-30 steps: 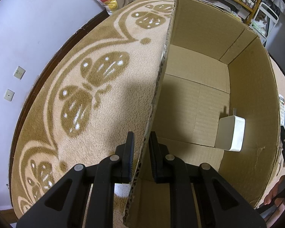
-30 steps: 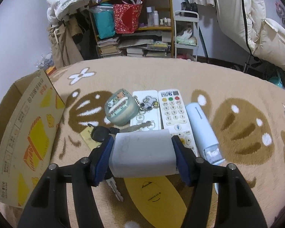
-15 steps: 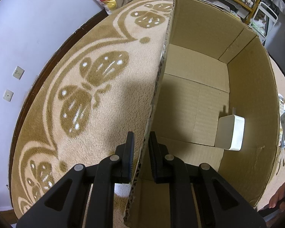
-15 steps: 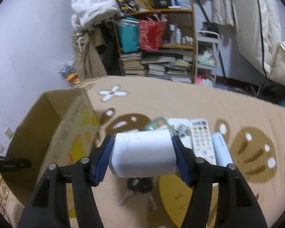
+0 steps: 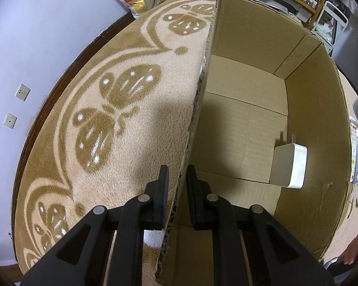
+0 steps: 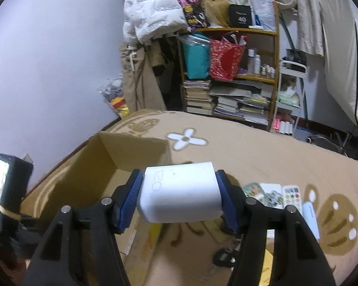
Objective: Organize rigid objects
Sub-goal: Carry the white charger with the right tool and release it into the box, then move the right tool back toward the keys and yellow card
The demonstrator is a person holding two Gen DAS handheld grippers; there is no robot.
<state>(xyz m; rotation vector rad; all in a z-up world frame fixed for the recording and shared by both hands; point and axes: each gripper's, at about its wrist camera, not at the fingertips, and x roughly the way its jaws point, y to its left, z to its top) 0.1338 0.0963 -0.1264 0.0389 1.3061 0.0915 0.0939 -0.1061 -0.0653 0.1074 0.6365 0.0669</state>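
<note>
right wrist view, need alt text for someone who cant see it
The right gripper clamps a white rounded block above the near edge of an open cardboard box on a tan patterned blanket. To the right lie a remote control and other small items; a cluttered bookshelf stands behind.

The left gripper (image 5: 176,178) is being shown as matte black plastic, with ribbed black pads on two flat fingers (image 5: 161,190) and round silver screw heads along branching, cut-out arms. The right gripper (image 6: 180,196) is being shown with the same black frame and silver screws, but its fingers (image 6: 131,197) are being faced with ridged blue pads.
</note>
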